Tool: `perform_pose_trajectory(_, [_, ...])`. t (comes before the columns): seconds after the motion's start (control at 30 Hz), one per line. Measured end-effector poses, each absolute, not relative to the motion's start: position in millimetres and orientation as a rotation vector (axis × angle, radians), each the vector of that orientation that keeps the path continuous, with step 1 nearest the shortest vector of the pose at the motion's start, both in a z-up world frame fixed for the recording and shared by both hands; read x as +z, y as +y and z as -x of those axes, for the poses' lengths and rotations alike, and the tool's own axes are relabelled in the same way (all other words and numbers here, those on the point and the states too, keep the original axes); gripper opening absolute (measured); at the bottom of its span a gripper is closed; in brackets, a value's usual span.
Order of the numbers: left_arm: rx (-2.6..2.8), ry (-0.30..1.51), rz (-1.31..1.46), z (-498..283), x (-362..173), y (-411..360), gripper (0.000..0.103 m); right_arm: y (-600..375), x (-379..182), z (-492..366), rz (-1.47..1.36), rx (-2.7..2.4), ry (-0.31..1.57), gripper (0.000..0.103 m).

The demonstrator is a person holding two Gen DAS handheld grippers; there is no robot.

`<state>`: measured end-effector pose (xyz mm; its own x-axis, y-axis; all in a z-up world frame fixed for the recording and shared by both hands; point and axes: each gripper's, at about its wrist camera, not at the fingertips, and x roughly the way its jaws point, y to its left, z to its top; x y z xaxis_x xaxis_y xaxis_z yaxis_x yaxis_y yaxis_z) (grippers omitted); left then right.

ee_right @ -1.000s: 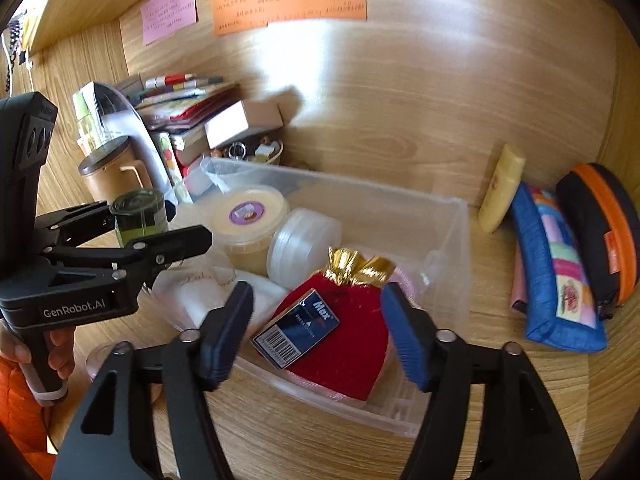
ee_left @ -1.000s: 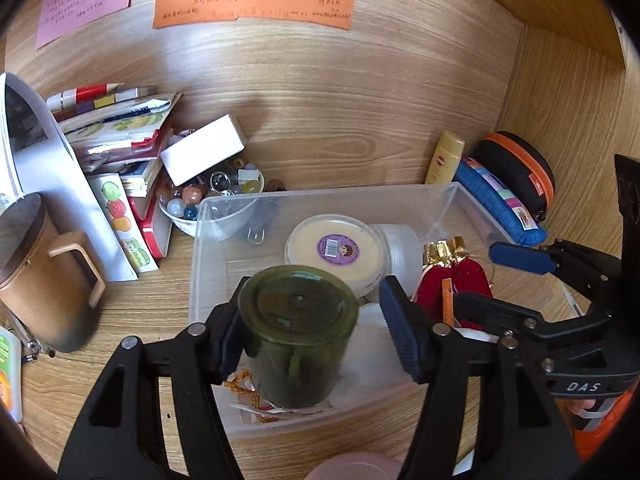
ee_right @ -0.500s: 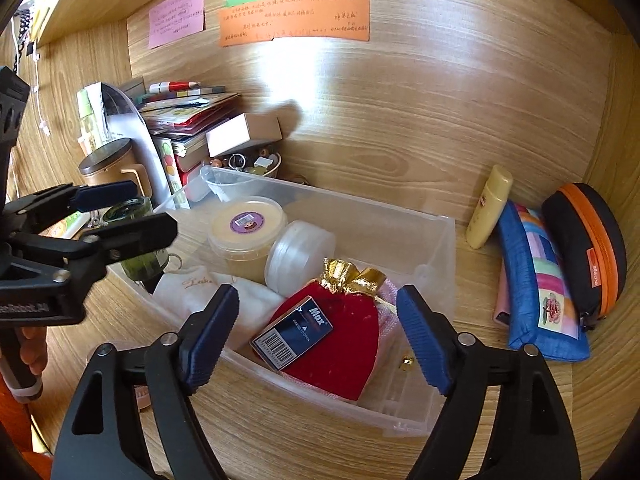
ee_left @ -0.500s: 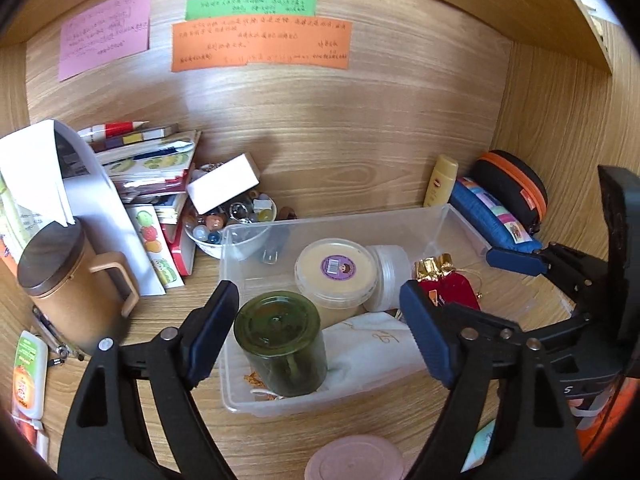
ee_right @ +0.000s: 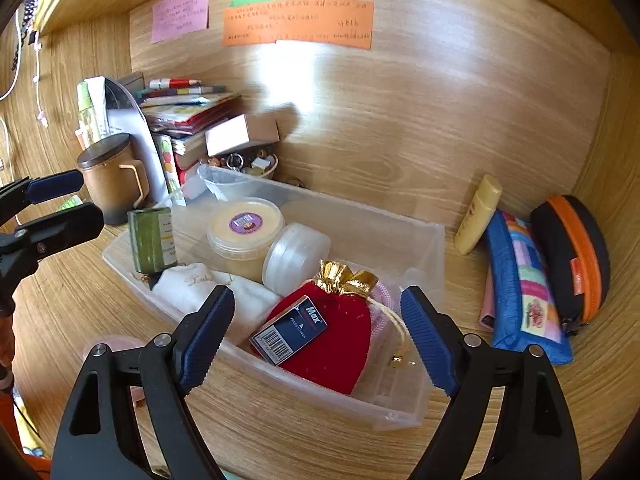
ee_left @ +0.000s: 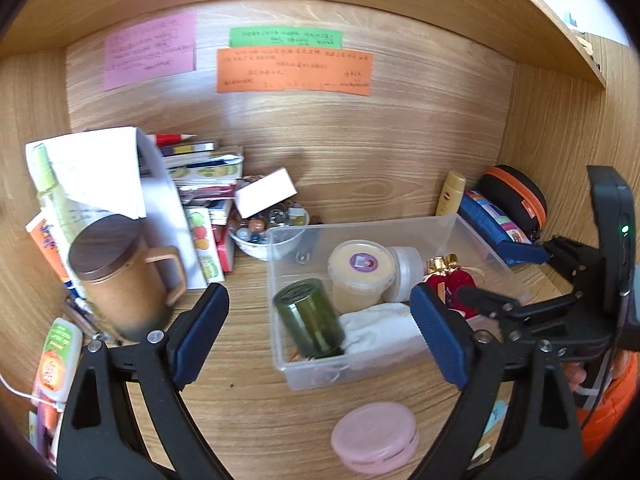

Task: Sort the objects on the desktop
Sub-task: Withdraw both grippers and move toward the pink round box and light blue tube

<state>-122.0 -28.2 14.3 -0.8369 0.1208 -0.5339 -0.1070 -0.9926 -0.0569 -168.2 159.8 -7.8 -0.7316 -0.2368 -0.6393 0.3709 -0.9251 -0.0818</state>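
A clear plastic bin [ee_left: 472, 226] [ee_right: 424, 236] sits on the wooden desk. In it stand a dark green jar [ee_left: 310, 318] [ee_right: 154, 240], a cream tub with a purple label [ee_left: 362, 270] [ee_right: 245, 228], a clear round container [ee_right: 298, 258], a white cloth [ee_left: 380, 326], a red velvet pouch [ee_right: 340, 344] and a blue Max staples box [ee_right: 290, 328]. My left gripper [ee_left: 320, 340] is open and empty, pulled back from the jar. My right gripper [ee_right: 318, 332] is open and empty, over the bin's near right part.
A brown lidded mug [ee_left: 120, 280], stacked books and papers [ee_left: 192, 184] and a bowl of small items [ee_left: 268, 236] stand left of the bin. A yellow tube [ee_right: 478, 214], blue pencil case [ee_right: 524, 284] and black-orange case [ee_right: 572, 256] lie right. A pink round lid [ee_left: 374, 436] lies in front.
My left gripper opened, let go of the green jar in the bin's near left corner, and drew back and up. My right gripper pulled back slightly.
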Motion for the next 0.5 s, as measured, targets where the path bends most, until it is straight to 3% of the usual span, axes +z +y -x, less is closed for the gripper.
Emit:
perform_pose_trajectory(0.23, [2.929, -0.076, 0.836, 101.8, 9.5, -45.7, 0.095, 157.6, 6.5, 143.5, -0.860, -2.691, 0.351, 0.095])
perform_pose_trajectory(0.5, [2.868, -0.119, 0.911, 89.7, -11.6, -51.1, 0.095, 154.4, -5.7, 120.0, -0.907, -2.737, 0.410, 0.095])
